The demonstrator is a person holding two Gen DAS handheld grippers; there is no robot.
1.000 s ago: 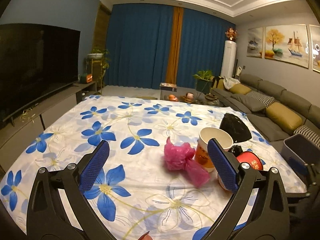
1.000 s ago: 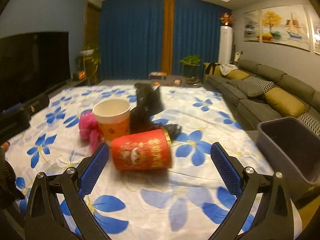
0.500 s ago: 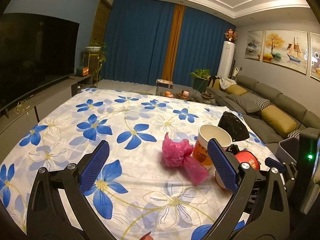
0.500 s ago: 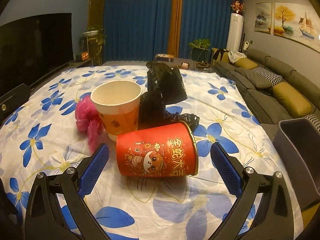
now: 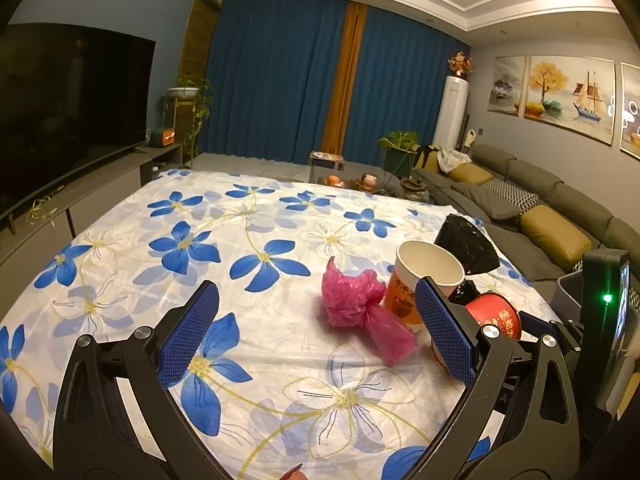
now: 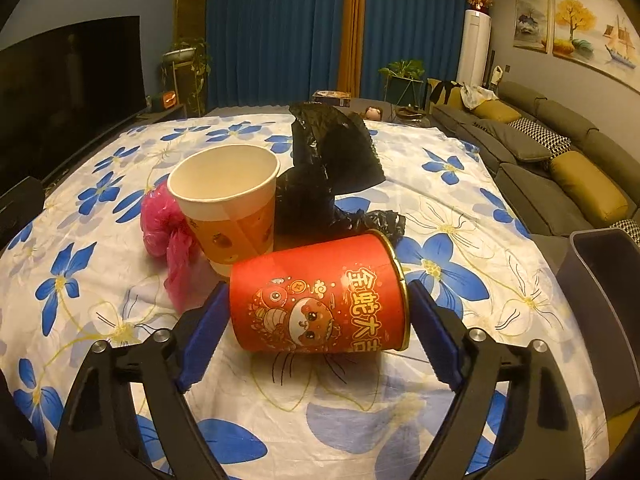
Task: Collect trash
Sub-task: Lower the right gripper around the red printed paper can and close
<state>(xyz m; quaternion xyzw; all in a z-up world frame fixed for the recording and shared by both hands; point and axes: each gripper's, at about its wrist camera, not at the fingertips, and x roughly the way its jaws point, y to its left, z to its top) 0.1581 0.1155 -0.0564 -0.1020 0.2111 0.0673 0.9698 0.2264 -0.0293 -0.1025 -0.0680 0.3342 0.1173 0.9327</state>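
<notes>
Straddling the toppled red paper cup (image 6: 320, 296), right gripper (image 6: 316, 336) fingers spread, apparently not touching; left gripper (image 5: 316, 332) fingers wide apart.

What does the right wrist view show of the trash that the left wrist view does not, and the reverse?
Only the right wrist view shows the red cup whole, lying on its side between the right hand-held gripper pads, its printed side legible, and the grey bin open at the table edge. Only the left wrist view shows the open left hand-held gripper over bare tablecloth. Both show the upright orange cup, pink bag and black bag.
</notes>
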